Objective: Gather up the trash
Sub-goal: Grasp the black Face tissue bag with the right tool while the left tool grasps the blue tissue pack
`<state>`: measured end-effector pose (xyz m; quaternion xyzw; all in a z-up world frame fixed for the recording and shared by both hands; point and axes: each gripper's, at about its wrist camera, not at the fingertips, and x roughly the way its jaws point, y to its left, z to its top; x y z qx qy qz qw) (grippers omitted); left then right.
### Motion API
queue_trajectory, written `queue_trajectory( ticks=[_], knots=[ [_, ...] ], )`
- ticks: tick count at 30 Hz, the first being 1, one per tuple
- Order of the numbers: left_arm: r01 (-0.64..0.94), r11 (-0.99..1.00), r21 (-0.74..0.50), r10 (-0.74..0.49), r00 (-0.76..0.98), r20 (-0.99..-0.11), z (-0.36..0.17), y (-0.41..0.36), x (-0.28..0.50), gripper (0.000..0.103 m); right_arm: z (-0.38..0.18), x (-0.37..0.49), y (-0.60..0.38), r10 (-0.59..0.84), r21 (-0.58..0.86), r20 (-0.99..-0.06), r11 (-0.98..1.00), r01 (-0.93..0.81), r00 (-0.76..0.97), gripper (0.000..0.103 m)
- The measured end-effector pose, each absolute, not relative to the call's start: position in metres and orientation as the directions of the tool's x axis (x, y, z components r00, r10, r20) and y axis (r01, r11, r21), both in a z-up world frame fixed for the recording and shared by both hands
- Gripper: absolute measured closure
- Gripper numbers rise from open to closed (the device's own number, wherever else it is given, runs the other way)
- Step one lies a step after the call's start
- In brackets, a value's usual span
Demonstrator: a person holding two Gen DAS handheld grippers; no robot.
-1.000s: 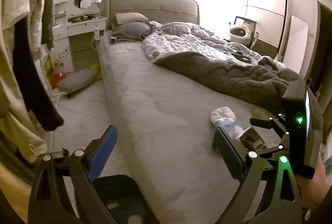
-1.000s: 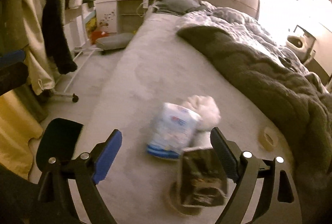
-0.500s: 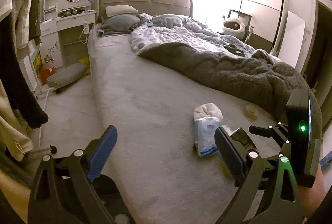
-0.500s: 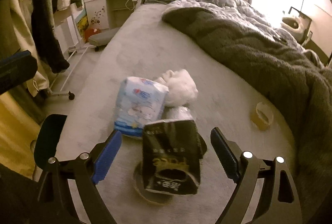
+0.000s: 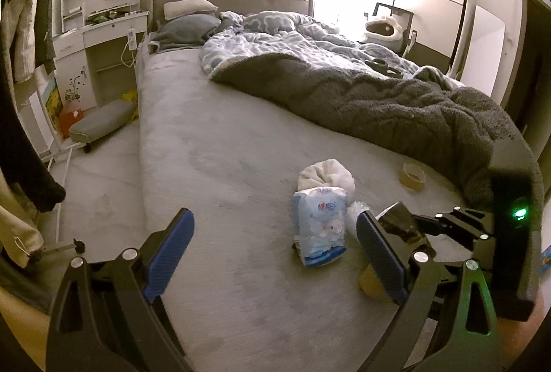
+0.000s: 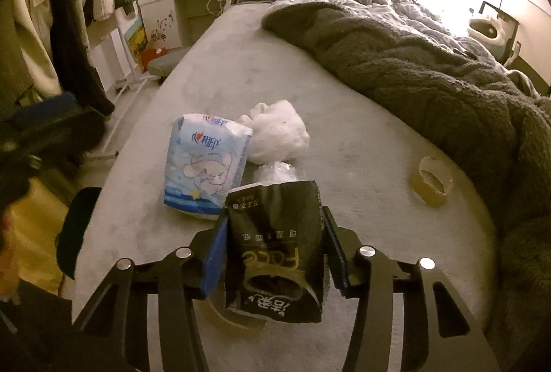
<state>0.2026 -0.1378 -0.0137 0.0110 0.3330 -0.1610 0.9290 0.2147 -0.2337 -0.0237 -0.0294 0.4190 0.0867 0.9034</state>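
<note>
A small pile of litter lies on the grey bed (image 6: 344, 137). My right gripper (image 6: 273, 224) has its jaws closing, and both pads press the sides of a black tissue pack (image 6: 275, 244), which stands over a brown tape roll (image 6: 234, 320). Just beyond lie a blue-and-white tissue pack (image 6: 206, 165), a clear crumpled wrapper (image 6: 273, 172) and a white crumpled wad (image 6: 275, 134). My left gripper (image 5: 273, 218) hovers open over the bed, left of the blue-and-white pack (image 5: 320, 224), with nothing between its fingers. The black pack (image 5: 399, 220) shows behind its right finger.
A second tape roll (image 6: 432, 182) lies near the dark grey blanket (image 6: 430, 69) that covers the bed's right side. Left of the bed are hanging clothes (image 6: 79, 27), a white dressing table (image 5: 103, 38), a low stool (image 5: 103, 122) and a black object (image 6: 74, 227) on the floor.
Both grippers have come forward and lower toward the pile. The right jaws, wide before, have narrowed onto the black tissue pack. The left jaws stayed wide.
</note>
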Motion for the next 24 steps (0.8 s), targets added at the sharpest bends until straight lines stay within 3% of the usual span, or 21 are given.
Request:
queue_trajectory(
  ticks=[12,21,24],
  knots=[
    [0.290,0.956,0.050,-0.191,0.742,-0.642,-0.034,-0.184,0.209,0.007,0.000,0.199,-0.286,0.207,0.152,-0.684,0.978,-0.141,0.700,0.052],
    [0.269,0.960,0.076,-0.153,0.734,-0.662,-0.049,-0.207,0.220,0.008,0.012,0.188,-0.326,0.209,0.212,-0.626,0.973,-0.093,0.752,0.052],
    [0.258,0.960,0.111,-0.120,0.736,-0.666,-0.055,-0.215,0.223,0.012,0.012,0.185,-0.336,0.206,0.215,-0.622,0.973,-0.088,0.756,0.052]
  ],
)
